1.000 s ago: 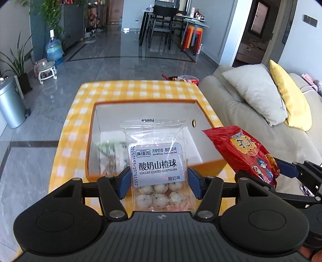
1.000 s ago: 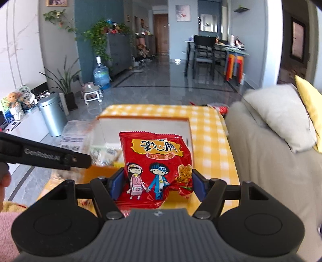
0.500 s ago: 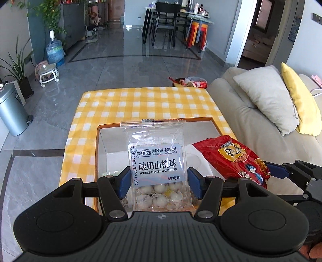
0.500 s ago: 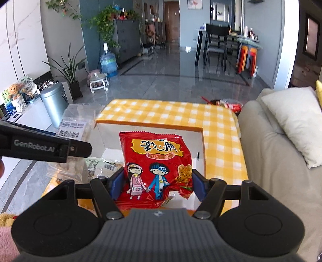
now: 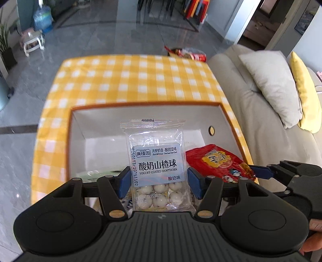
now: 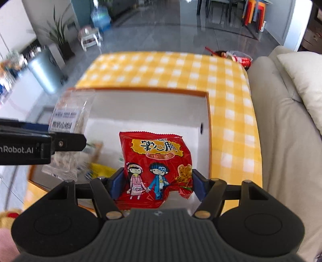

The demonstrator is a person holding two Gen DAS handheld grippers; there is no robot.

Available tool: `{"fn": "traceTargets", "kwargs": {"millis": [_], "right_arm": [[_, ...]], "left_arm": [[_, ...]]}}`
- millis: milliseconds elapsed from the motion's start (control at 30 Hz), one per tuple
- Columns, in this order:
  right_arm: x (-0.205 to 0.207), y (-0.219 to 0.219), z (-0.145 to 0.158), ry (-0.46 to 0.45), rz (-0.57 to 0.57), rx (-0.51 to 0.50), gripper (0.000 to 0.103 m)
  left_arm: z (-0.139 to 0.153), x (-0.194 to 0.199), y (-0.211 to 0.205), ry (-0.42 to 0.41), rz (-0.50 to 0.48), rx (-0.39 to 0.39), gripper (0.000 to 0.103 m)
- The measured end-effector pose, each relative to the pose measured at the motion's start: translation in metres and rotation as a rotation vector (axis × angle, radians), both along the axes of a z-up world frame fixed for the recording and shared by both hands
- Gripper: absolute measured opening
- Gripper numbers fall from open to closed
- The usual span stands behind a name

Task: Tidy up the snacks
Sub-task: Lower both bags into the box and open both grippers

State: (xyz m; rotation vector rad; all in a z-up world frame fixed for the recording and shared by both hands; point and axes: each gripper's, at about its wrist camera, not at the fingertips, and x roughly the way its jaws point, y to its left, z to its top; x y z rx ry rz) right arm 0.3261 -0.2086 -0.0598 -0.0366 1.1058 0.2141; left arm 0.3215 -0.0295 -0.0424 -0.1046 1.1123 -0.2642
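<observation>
A low table (image 5: 132, 80) draped in a yellow-and-white checked cloth stood on a glossy grey stone floor (image 5: 104, 34), with a beige sofa (image 5: 259, 129) just beside its right edge carrying a pale grey cushion (image 5: 271, 84) and a yellow cushion (image 5: 306, 94). An orange-rimmed white box (image 5: 140, 121) sat open on the cloth. The left gripper (image 5: 157, 181) was clamped on a clear packet of yogurt-coated hawthorn balls (image 5: 156, 161), held upright over the box. The right gripper (image 6: 153, 185) was clamped on a red crisp bag (image 6: 155, 161) printed with two cartoon children, also held over the box, right of the hawthorn packet. Other wrappers lay blurred on the box floor. Beyond the table's far right corner sat a bin of red wrappers (image 5: 187, 54); further off were a water jug (image 5: 42, 18), a small white stool (image 5: 32, 40), a metal trash can (image 6: 45, 70) and a potted plant (image 6: 60, 38).
</observation>
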Motion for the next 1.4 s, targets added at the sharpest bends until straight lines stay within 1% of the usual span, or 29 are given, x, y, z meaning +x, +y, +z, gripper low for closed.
{"fn": "traceTargets", "kwargs": {"millis": [133,200,267,367,467,667,800,933,1033,1133,1233,1300,1333,1400], "right_arm": [[0.006,0.010,-0.019,0.039,0.075,-0.069,0.066],[0.009,0.011,-0.025,0.062,0.085,-0.098,0.066],[0.012,0.012,-0.032,0.095,0.077,-0.116,0.066],[0.018,0.014,-0.040,0.131,0.071,-0.152,0.066],[0.024,0.016,-0.046,0.169,0.054,-0.198,0.066],[0.026,0.027,-0.058,0.232,0.073,-0.265,0.067],[0.031,0.024,-0.060,0.266,0.076,-0.244,0.071],[0.035,0.018,-0.055,0.303,0.057,-0.178,0.073],[0.038,0.014,-0.048,0.306,0.051,-0.139,0.073],[0.037,0.011,-0.037,0.274,0.061,-0.114,0.073],[0.034,0.005,-0.024,0.243,0.077,-0.071,0.067],[0.032,0.002,-0.018,0.223,0.086,-0.066,0.055],[0.031,0.000,-0.016,0.203,0.096,-0.064,0.050],[0.029,-0.003,-0.015,0.178,0.118,-0.071,0.033]], "left_arm": [[-0.020,0.009,-0.003,0.069,0.003,-0.021,0.067],[-0.029,0.013,-0.003,0.101,0.008,-0.035,0.067],[-0.037,0.016,-0.005,0.126,0.005,-0.031,0.067],[-0.046,0.019,-0.010,0.151,0.002,-0.008,0.067],[-0.052,0.022,-0.013,0.174,-0.001,-0.006,0.067],[-0.059,0.027,-0.017,0.197,-0.011,0.007,0.067],[-0.062,0.027,-0.016,0.205,-0.014,0.015,0.067],[-0.064,0.027,-0.016,0.216,-0.019,0.013,0.067],[-0.064,0.027,-0.017,0.221,-0.021,0.022,0.067],[-0.063,0.028,-0.020,0.219,-0.033,0.018,0.067],[-0.062,0.029,-0.023,0.215,-0.034,0.010,0.067],[-0.063,0.031,-0.026,0.220,-0.027,0.001,0.067],[-0.065,0.033,-0.028,0.226,-0.026,-0.007,0.067],[-0.067,0.036,-0.034,0.233,-0.029,-0.018,0.067]]}}
